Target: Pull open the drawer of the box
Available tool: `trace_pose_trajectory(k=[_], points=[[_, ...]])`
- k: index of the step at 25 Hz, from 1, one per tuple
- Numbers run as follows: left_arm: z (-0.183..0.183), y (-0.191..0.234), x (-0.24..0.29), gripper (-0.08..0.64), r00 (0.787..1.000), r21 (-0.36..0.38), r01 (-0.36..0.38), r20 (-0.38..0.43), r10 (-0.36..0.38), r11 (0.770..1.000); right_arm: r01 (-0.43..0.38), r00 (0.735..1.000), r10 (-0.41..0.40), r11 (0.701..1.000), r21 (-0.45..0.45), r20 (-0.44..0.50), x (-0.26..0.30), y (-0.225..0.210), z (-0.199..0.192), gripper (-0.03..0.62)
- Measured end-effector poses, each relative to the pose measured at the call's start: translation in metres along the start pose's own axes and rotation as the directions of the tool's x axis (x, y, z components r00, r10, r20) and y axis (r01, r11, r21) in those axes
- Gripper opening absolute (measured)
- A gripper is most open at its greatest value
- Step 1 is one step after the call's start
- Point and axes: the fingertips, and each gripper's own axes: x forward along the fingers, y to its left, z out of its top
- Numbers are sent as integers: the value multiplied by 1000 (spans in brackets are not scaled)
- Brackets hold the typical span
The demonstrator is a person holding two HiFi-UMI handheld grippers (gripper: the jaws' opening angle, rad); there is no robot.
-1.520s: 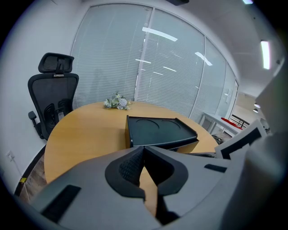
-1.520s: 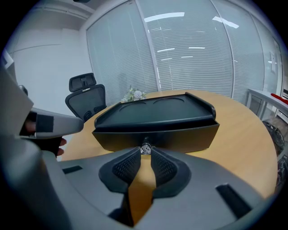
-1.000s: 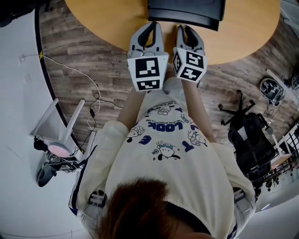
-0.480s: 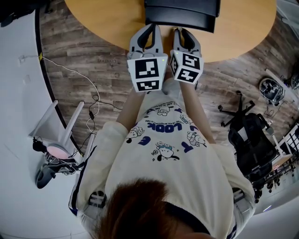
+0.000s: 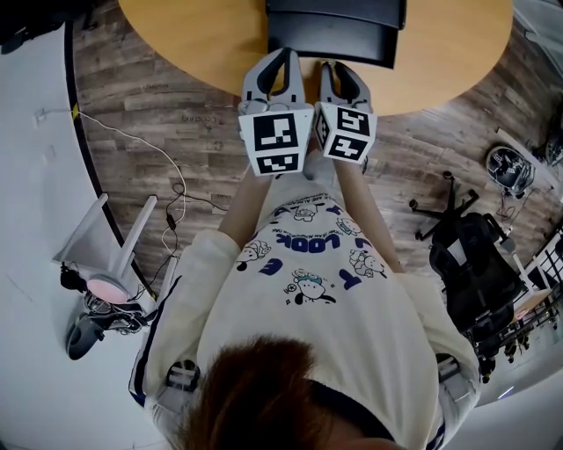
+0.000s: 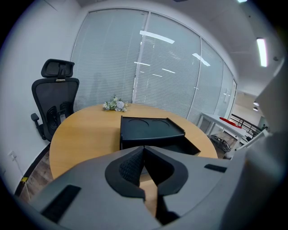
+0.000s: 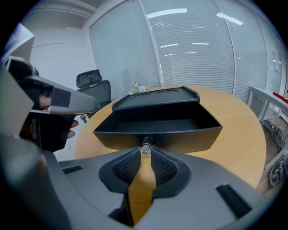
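Observation:
A black box [image 5: 339,13] stands on the round wooden table [image 5: 193,44], and its drawer [image 7: 180,134] is pulled out toward me, empty inside. My right gripper [image 7: 145,152] is shut on the small clear drawer knob [image 7: 145,148] at the middle of the drawer's front wall. In the head view, the right gripper [image 5: 341,68] meets the drawer front [image 5: 330,48]. My left gripper [image 5: 283,54] hovers just left of it at the table edge. In its own view the left gripper [image 6: 144,148] is shut on nothing, with the box [image 6: 150,128] a short way ahead.
A small bunch of flowers [image 6: 114,104] lies on the far side of the table, and a black office chair [image 6: 56,103] stands behind it. On the wood floor I see a second dark chair [image 5: 475,264], loose cables [image 5: 171,189] and a white stand [image 5: 114,237].
Both grippers have drifted slightly left and toward the person. The drawer front has come along with the right gripper. The grip on the knob is unchanged.

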Motion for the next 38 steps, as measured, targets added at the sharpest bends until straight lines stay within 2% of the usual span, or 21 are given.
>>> trace_pose_trajectory(k=[19,33,36,38], points=[[-6,1,-10,15,1000,-3,1,2,-1,1000,-13,999,13,1000,4,-32,-14,10,-23,84],[-7,7,-13,15,1000,-8,-3,2,3,1000,-11,1000,11,1000,-3,-25,-14,9,-24,86],[-3,7,-13,15,1000,-7,-6,9,6,1000,-2,999,2,1000,-3,-43,-14,6,-25,102],[2,7,-13,15,1000,-5,-5,19,6,1000,-10,998,10,1000,4,-57,-17,6,-24,152]])
